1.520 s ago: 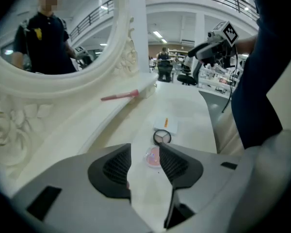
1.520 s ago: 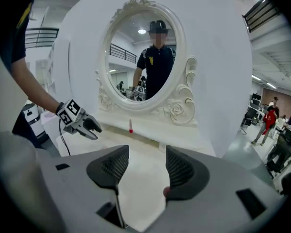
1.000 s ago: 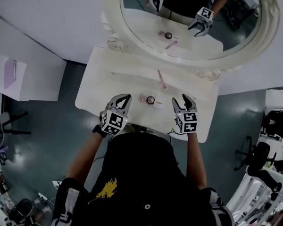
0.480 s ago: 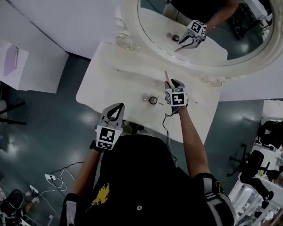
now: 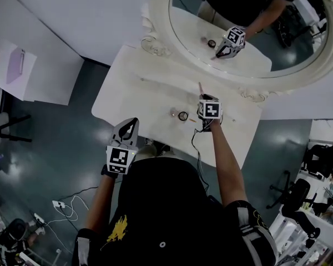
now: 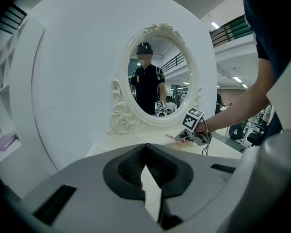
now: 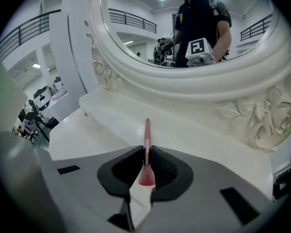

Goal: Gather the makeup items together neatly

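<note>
Right gripper view: pink makeup brush (image 7: 147, 130) at centre frame, near the mirror (image 5: 250, 32), clamped by the right gripper (image 5: 202, 97), jaws just closing | right arm stretched forward over vanity table (image 5: 127, 87), gripper tipped down | left gripper (image 5: 131, 122) closed, empty, lower left off the table | a second ago both hovered at the near edge.

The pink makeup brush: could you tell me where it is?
In the head view the right claw has just closed on the brush at the vanity, before the mirror frame, right of the round pot.
</note>
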`<act>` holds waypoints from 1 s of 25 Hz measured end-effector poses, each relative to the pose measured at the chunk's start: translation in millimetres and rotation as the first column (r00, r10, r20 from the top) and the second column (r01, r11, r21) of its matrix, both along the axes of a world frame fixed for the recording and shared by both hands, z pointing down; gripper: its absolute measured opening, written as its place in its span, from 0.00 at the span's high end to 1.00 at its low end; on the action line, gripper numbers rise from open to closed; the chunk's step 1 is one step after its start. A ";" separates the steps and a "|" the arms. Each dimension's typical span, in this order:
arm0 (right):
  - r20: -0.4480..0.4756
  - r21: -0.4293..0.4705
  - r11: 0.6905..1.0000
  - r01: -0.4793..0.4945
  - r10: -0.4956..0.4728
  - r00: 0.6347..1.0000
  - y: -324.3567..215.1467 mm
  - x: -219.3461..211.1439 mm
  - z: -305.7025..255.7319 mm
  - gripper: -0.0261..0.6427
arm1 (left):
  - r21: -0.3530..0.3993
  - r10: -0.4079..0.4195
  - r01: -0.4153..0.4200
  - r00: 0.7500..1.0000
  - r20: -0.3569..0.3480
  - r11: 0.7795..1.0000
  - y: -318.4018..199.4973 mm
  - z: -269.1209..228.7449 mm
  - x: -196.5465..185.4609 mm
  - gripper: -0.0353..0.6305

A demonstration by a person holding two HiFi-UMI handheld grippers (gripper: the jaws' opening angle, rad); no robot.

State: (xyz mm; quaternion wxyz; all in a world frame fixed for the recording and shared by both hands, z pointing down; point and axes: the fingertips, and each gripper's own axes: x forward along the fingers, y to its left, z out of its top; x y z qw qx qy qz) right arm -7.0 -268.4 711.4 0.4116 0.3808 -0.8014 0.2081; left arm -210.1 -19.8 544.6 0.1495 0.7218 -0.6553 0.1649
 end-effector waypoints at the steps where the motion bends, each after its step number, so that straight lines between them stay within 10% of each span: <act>1: 0.011 -0.007 1.000 -0.013 0.013 1.000 2.5 1.5 -0.1 0.87 | -0.002 0.006 -0.006 1.000 0.002 1.000 -0.3 -0.6 -0.1 0.93; 25: 0.292 -0.115 0.893 -0.435 0.449 0.845 91.9 100.1 -16.7 0.87 | 0.036 0.330 -0.329 0.944 -0.015 0.944 -79.0 -8.8 90.8 0.93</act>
